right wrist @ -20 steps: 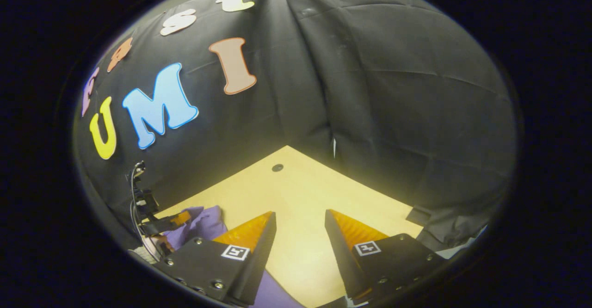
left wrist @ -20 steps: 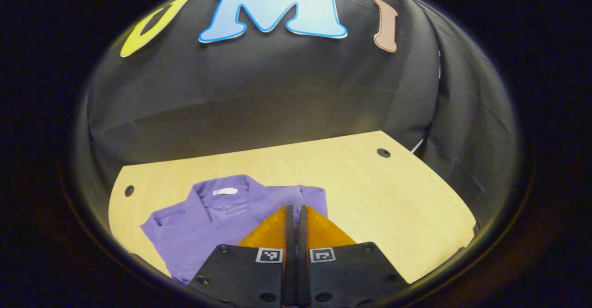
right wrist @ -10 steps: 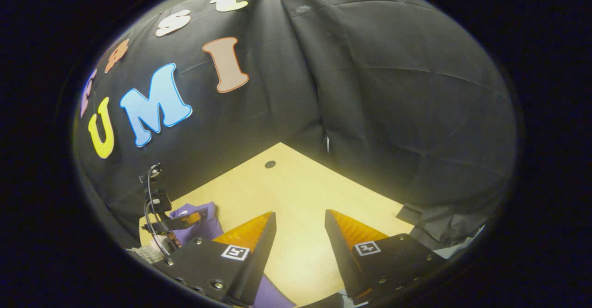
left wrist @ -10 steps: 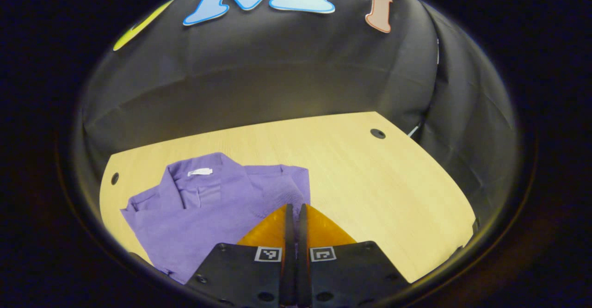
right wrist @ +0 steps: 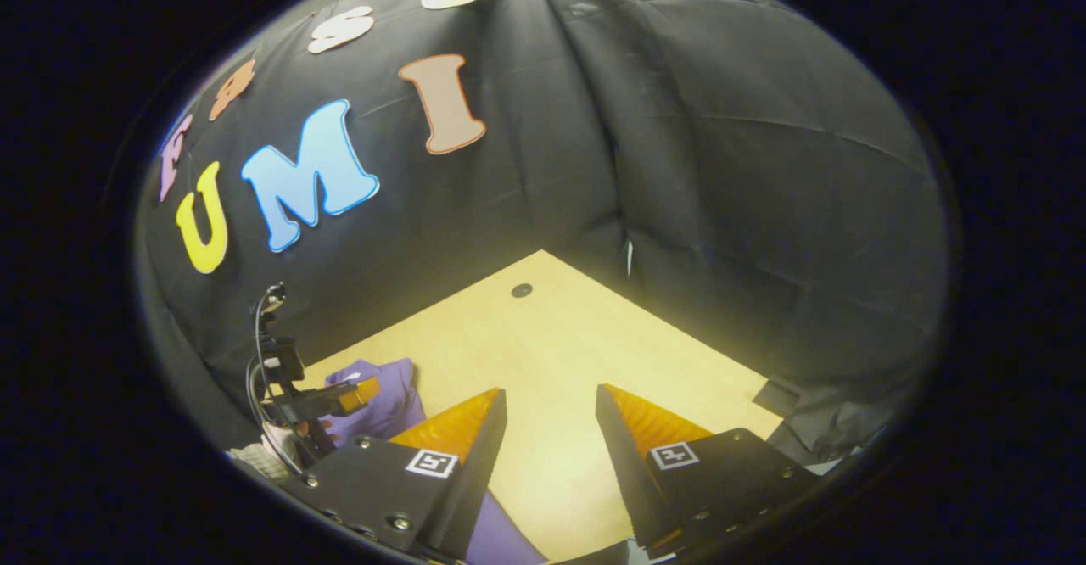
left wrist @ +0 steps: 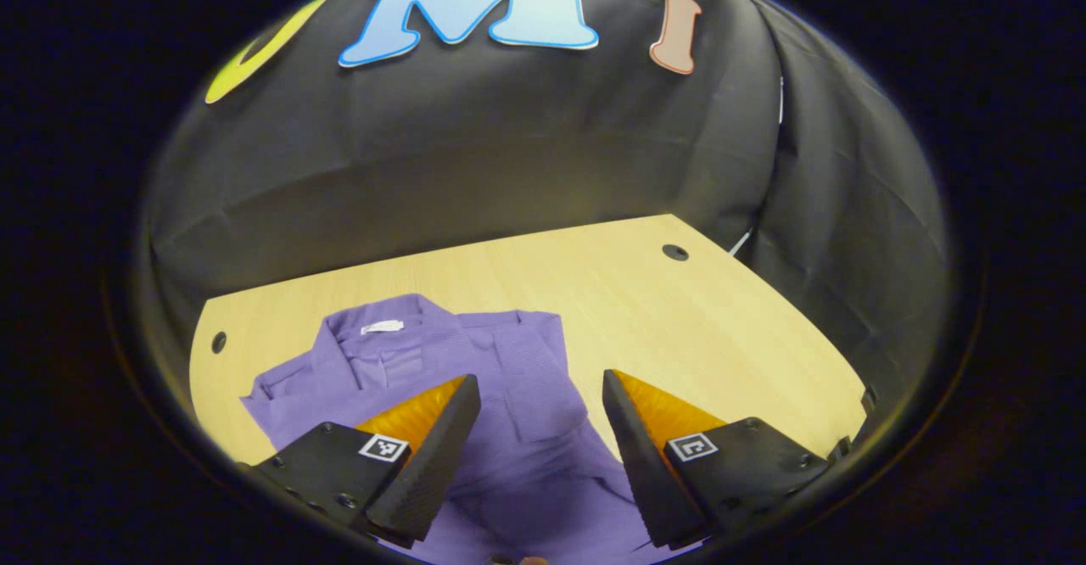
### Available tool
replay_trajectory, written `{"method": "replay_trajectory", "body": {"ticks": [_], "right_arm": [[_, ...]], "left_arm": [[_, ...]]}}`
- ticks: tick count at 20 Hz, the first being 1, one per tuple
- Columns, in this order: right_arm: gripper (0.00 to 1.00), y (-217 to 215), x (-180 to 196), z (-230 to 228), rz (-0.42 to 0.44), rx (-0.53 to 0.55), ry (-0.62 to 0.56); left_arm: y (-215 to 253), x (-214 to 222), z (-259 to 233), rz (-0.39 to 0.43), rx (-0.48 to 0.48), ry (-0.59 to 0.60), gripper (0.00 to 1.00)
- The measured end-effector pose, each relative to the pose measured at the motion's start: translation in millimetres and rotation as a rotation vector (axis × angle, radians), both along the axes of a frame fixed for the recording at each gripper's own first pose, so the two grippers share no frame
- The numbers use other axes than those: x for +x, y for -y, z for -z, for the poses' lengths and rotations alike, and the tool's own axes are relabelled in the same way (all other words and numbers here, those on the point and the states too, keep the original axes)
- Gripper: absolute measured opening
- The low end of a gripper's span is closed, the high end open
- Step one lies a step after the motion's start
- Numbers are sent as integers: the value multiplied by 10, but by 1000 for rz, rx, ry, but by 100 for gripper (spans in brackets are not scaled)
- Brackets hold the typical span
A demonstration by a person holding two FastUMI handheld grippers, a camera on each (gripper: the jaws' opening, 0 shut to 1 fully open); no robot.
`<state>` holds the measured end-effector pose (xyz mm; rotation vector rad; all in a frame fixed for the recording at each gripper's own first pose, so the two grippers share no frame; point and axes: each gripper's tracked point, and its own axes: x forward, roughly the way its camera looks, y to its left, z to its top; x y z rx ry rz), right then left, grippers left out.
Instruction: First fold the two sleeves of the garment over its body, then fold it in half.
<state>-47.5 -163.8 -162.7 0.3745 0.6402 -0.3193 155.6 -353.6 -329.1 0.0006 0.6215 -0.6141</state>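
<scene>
Hovering spread and empty, the left claw (left wrist: pixel 539 387) and right claw (right wrist: pixel 550 402) flank a purple shirt (left wrist: pixel 475 378) whose white neck label (left wrist: pixel 382 327) is unreadable.

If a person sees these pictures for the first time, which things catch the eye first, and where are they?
First, the purple garment lying on the pale wooden table, toward its left side in the left gripper view, collar at the far end. Next, the left tongs held open just above it. In the right gripper view, the right tongs are open too, over bare table.

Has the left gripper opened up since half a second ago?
Yes. The left gripper now has its fingers spread wide above the purple shirt; earlier they were pressed together.
</scene>
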Motion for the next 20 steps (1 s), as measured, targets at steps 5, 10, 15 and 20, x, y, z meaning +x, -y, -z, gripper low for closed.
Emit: {"method": "replay_trajectory", "body": {"ticks": [5, 10, 15, 20], "right_arm": [[68, -273, 75, 100, -77, 23, -15], [68, -684, 73, 359, -213, 41, -71], [68, -1067, -37, 691, -354, 72, -163], [68, -1459, -245, 1053, -498, 85, -272]], "left_arm": [[-475, -281, -12, 6, 29, 26, 92], [-1105, -678, 167, -49, 54, -11, 96], [-1740, -1255, 523, -108, 104, -89, 92], [-2222, -1795, 793, -185, 123, -165, 92]]}}
